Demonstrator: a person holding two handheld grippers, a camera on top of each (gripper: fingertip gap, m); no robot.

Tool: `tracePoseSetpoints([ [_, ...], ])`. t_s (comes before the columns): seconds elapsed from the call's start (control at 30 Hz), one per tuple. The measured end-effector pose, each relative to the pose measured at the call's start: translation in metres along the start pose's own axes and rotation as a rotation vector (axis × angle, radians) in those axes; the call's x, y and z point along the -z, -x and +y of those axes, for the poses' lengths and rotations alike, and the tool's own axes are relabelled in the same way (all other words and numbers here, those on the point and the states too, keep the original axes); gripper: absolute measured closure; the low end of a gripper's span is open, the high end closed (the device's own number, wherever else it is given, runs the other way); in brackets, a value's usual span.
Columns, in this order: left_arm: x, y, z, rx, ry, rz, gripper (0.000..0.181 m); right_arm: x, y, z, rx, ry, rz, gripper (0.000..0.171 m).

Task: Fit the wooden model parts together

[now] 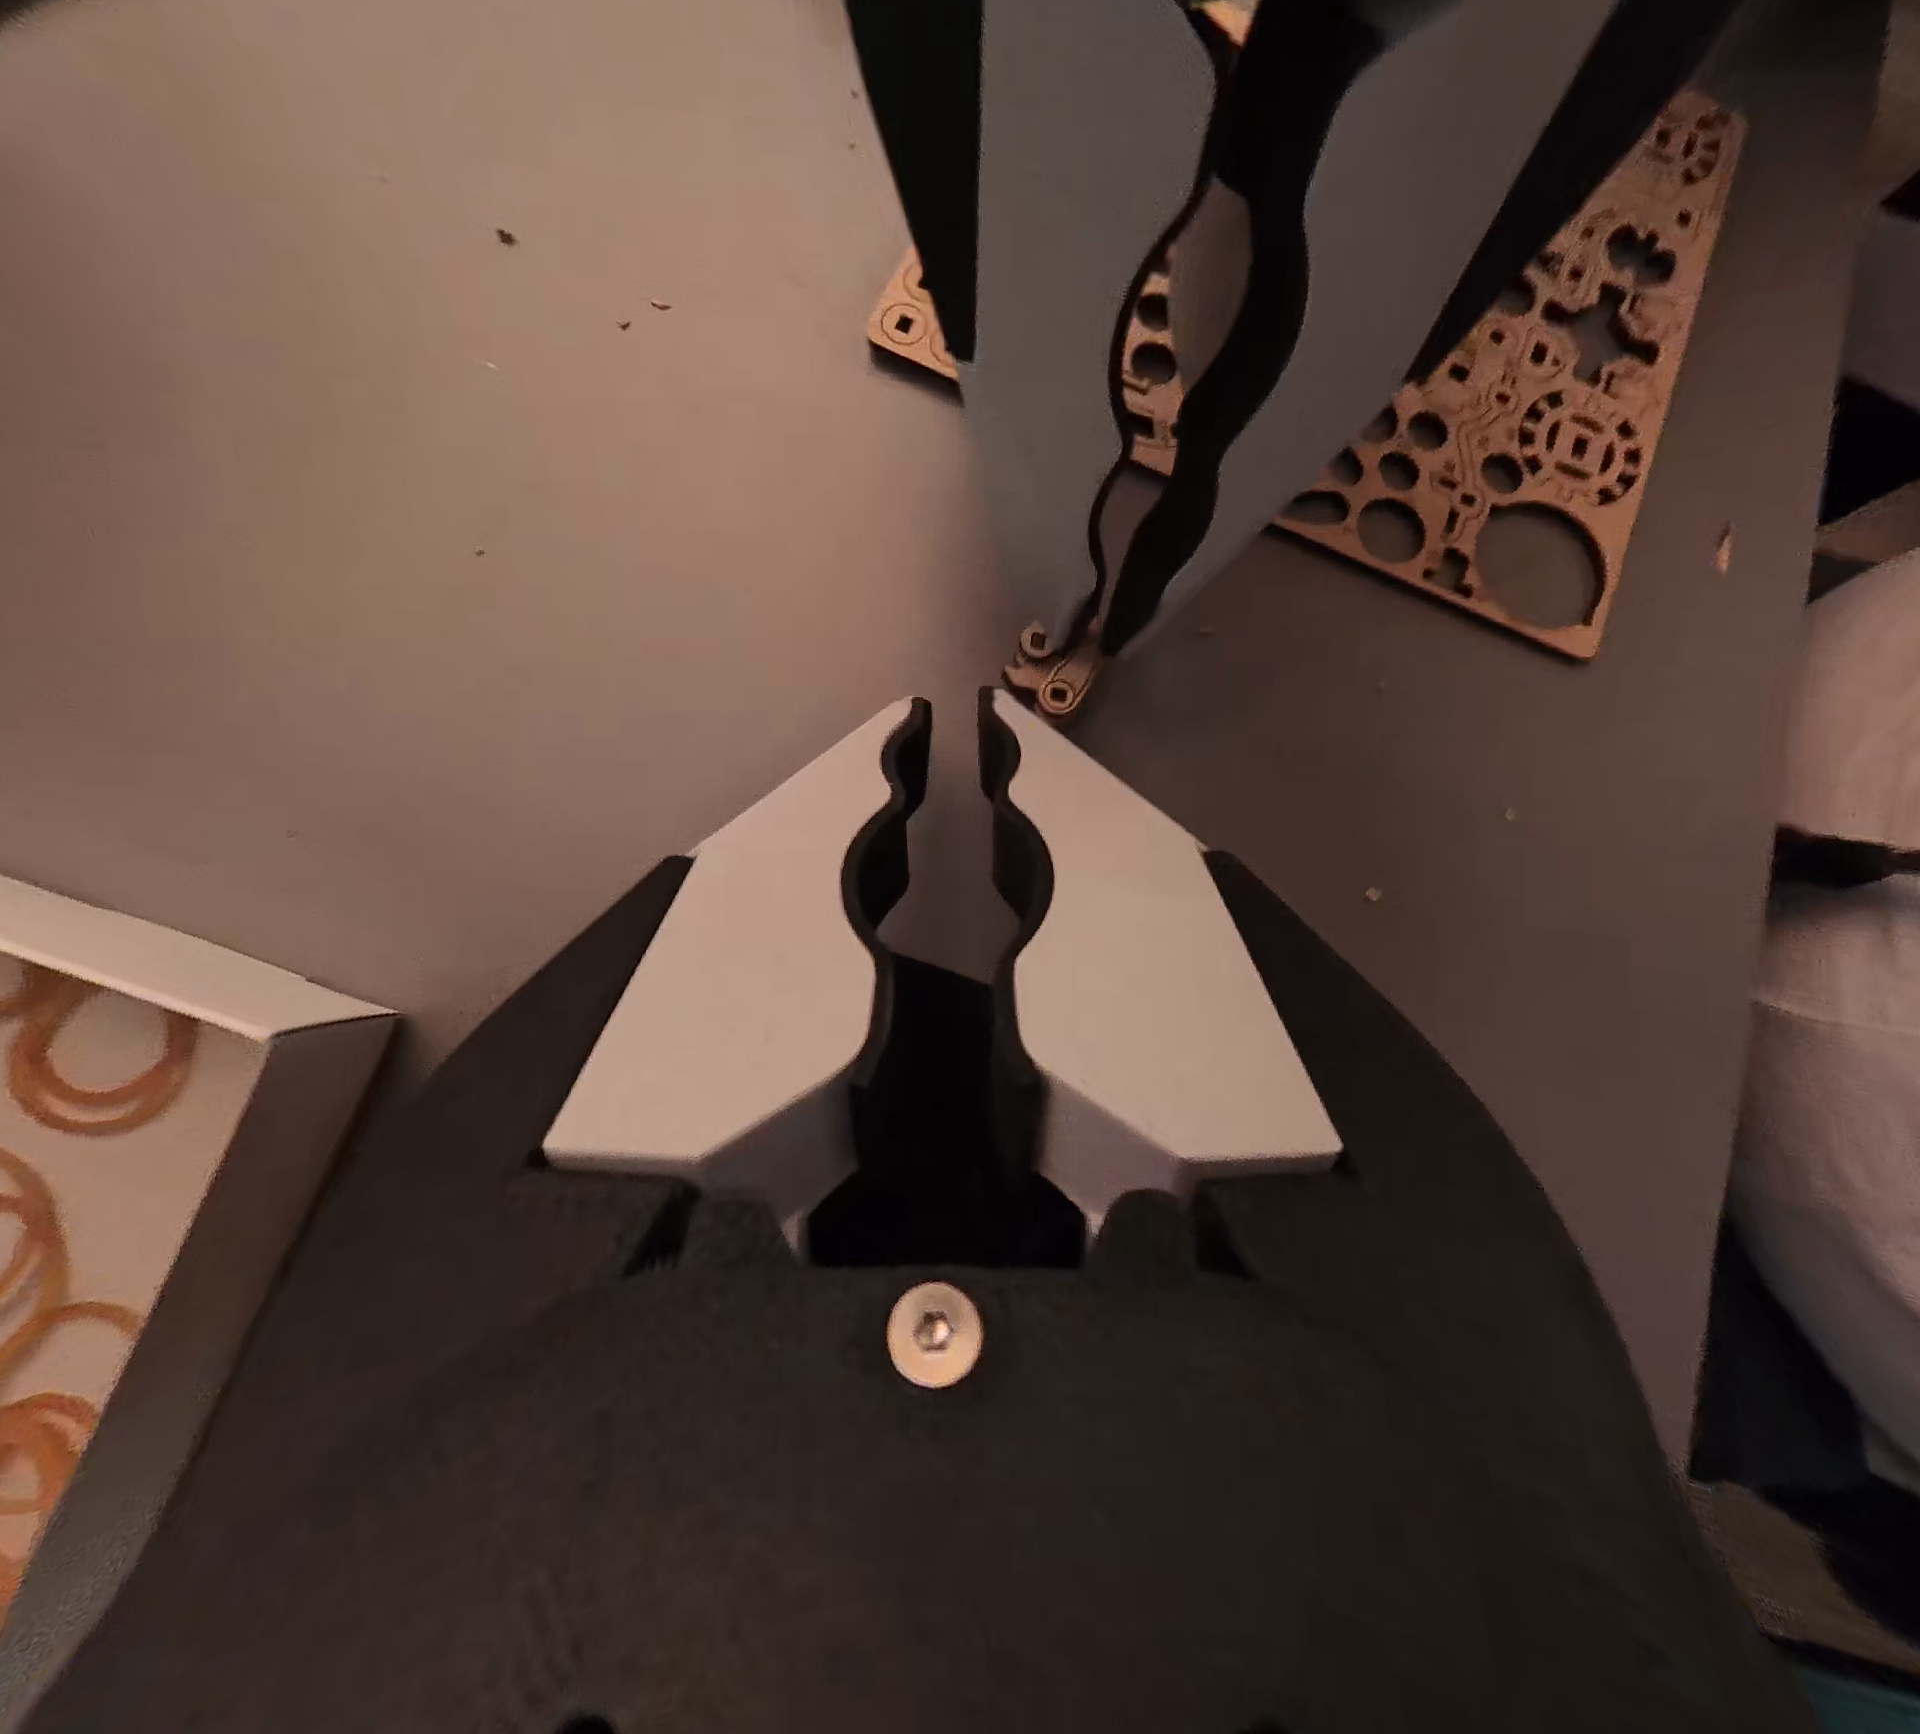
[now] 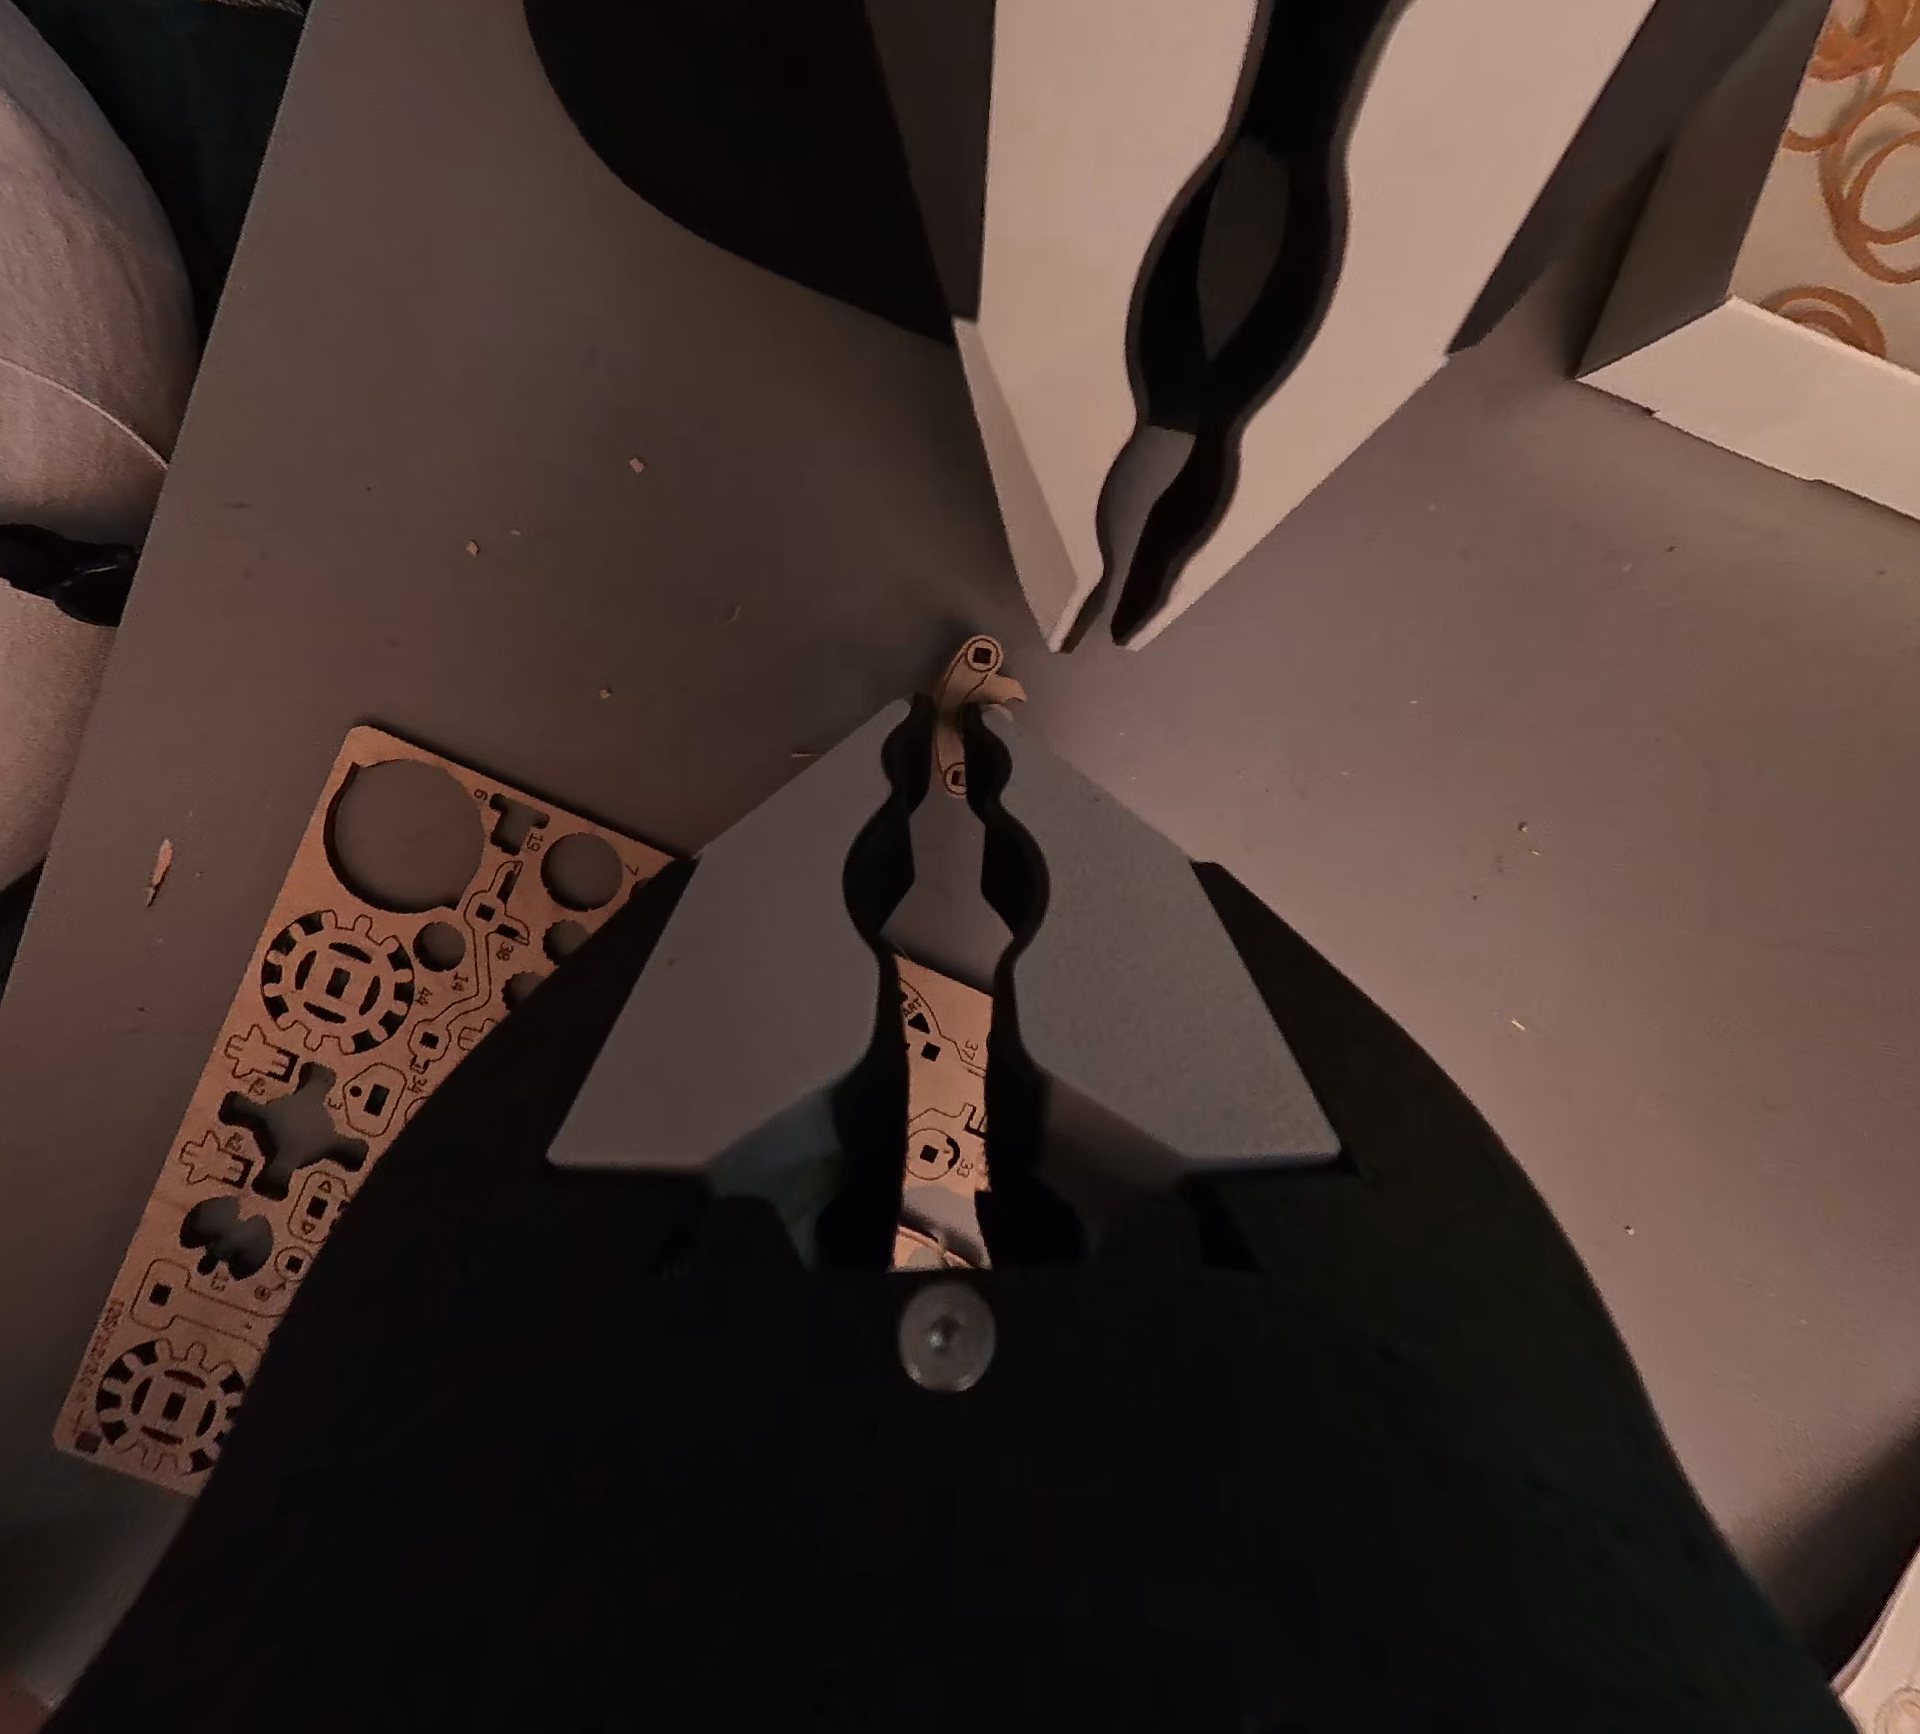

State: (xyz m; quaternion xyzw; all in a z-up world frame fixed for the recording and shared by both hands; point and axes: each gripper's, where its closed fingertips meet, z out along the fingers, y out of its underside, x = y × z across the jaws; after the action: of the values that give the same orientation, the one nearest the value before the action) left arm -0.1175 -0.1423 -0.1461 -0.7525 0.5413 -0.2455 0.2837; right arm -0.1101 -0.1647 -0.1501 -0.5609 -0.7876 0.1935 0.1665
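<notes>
A small wooden link part (image 2: 975,678) with square holes at its round ends is pinched upright between the tips of my right gripper (image 2: 948,716), which is shut on it just above the grey table (image 2: 1455,853). In the left wrist view, the right gripper (image 1: 1086,635) comes down from the top with the part (image 1: 1062,685) at its tips. My left gripper (image 1: 954,710) is narrowly open and empty, its tips just left of the part. It also shows in the right wrist view (image 2: 1091,635), close to the part's far end without touching it.
A laser-cut wooden sheet (image 1: 1507,437) with several punched-out holes lies flat under the right gripper, and also shows in the right wrist view (image 2: 312,1061). A white box (image 1: 114,1165) of rubber bands stands by the left gripper. A person's pale clothing (image 1: 1849,957) is at the table edge. My left and right fingertips are right by each other.
</notes>
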Motion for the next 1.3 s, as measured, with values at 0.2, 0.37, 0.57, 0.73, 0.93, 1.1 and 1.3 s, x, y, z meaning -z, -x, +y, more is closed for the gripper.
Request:
tracePoseSetpoints([
  [0.2, -0.001, -0.007, -0.005, 0.065, -0.015, 0.053, 0.172, -0.001, 0.000, -0.001, 0.002, -0.001, 0.001, 0.167],
  [0.37, -0.002, -0.009, 0.000, 0.040, 0.011, 0.042, 0.174, -0.001, 0.001, -0.002, 0.003, -0.001, -0.002, 0.167],
  [0.57, 0.001, -0.009, -0.001, 0.038, 0.001, 0.041, 0.173, -0.001, 0.001, -0.002, 0.002, 0.008, -0.006, 0.167],
  [0.73, -0.001, -0.010, 0.002, 0.019, 0.019, 0.032, 0.174, -0.001, 0.001, -0.002, -0.002, 0.011, -0.012, 0.167],
  [0.93, 0.000, -0.009, 0.001, 0.033, -0.002, 0.029, 0.173, -0.001, 0.001, -0.002, -0.009, 0.012, -0.017, 0.167],
  [1.1, 0.000, -0.012, 0.000, 0.036, -0.007, 0.041, 0.172, -0.001, 0.000, -0.001, -0.007, 0.017, -0.017, 0.167],
  [1.3, -0.002, -0.015, 0.000, 0.013, -0.006, 0.046, 0.179, -0.001, 0.000, -0.001, -0.009, 0.016, -0.016, 0.167],
])
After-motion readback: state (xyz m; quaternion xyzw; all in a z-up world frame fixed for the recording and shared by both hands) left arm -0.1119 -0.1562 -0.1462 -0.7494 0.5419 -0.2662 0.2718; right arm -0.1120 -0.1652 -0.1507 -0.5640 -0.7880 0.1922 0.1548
